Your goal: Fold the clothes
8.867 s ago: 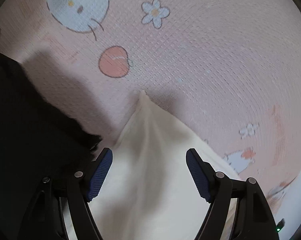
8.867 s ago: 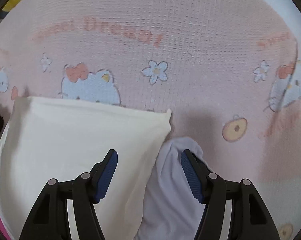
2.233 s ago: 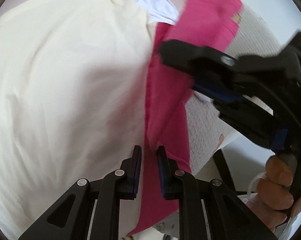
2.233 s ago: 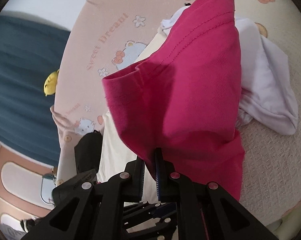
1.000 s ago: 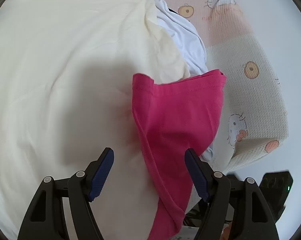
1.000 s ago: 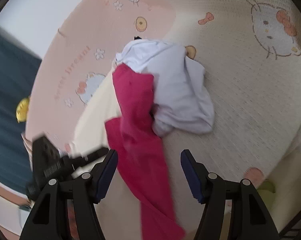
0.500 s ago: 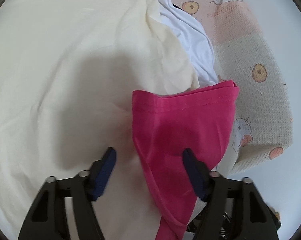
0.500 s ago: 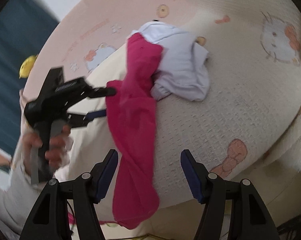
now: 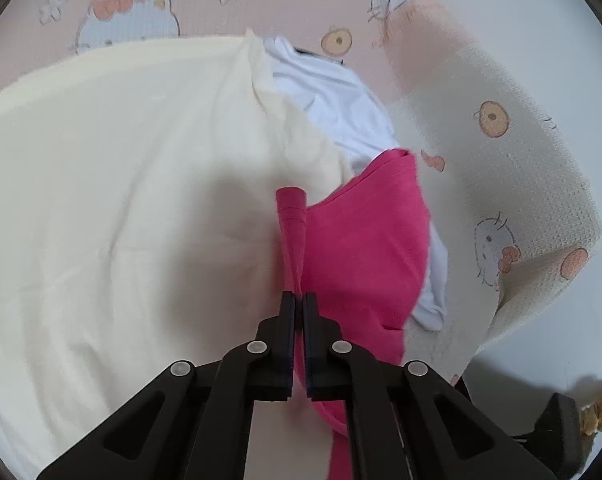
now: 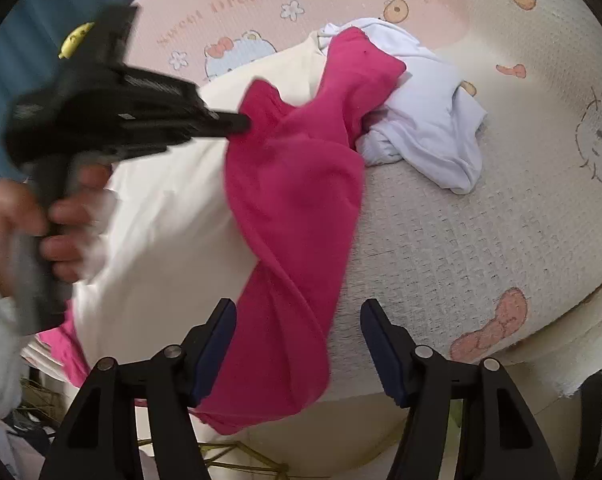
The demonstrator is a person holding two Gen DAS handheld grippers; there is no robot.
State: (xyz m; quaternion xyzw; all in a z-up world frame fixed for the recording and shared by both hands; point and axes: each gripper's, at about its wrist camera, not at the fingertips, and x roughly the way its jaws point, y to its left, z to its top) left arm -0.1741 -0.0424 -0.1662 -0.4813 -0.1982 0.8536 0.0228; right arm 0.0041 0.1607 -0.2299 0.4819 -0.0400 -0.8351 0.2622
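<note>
Left gripper (image 9: 299, 300) is now clamped on a rolled edge of the pink garment (image 9: 365, 240); half a second ago its jaws stood wide apart over that cloth. The pinched fold now rises as a narrow ridge toward 12 o'clock in the left wrist view, where before the garment lay flat. In the right wrist view the left gripper (image 10: 243, 122) has moved in from 9 o'clock to bite the pink garment (image 10: 297, 208) near its upper edge, lifting it into a peak. The hand (image 10: 41, 216) holding it is motion-blurred, probably mid-move. The garment's lower end now hangs between the spread fingers of the right gripper (image 10: 297, 344).
</note>
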